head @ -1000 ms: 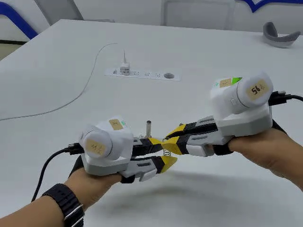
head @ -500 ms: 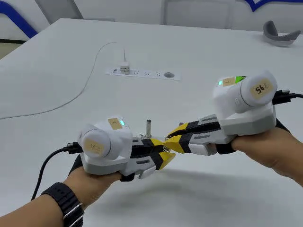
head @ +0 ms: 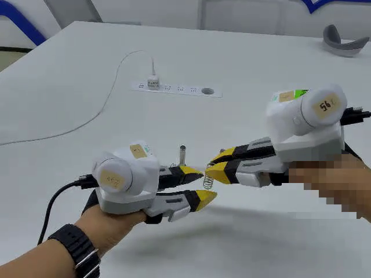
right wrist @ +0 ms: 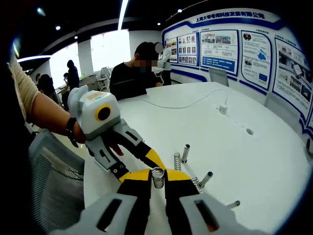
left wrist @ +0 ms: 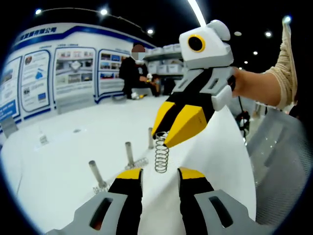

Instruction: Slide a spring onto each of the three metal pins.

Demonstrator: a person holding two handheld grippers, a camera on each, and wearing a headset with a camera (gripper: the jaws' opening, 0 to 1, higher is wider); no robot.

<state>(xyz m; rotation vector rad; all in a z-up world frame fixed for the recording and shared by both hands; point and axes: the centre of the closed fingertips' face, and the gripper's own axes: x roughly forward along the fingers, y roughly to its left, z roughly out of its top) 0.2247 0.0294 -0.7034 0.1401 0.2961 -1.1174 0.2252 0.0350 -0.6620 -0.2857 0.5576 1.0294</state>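
Observation:
A small steel spring (head: pixel 208 180) hangs by its top end from my right gripper (head: pixel 210 165), which is shut on it. In the right gripper view the spring (right wrist: pixel 157 177) sits pinched between the yellow tips. My left gripper (head: pixel 202 184) is open, its jaws on either side of the spring's lower end (left wrist: pixel 161 155) without touching. Three upright metal pins (left wrist: pixel 129 152) stand on the white table just beyond the left gripper; one pin (head: pixel 182 154) rises behind it in the head view. A second spring (right wrist: pixel 177 160) stands near the pins (right wrist: pixel 186 152).
A white power strip (head: pixel 174 90) with a plug and a long cable lies further back on the white table (head: pixel 69 87). A grey curved object (head: pixel 342 43) rests at the far right corner. People sit and stand beyond the table.
The left gripper's jaws, closed at the spring half a second ago, have opened. The right gripper has drawn slightly right and up, keeping the spring.

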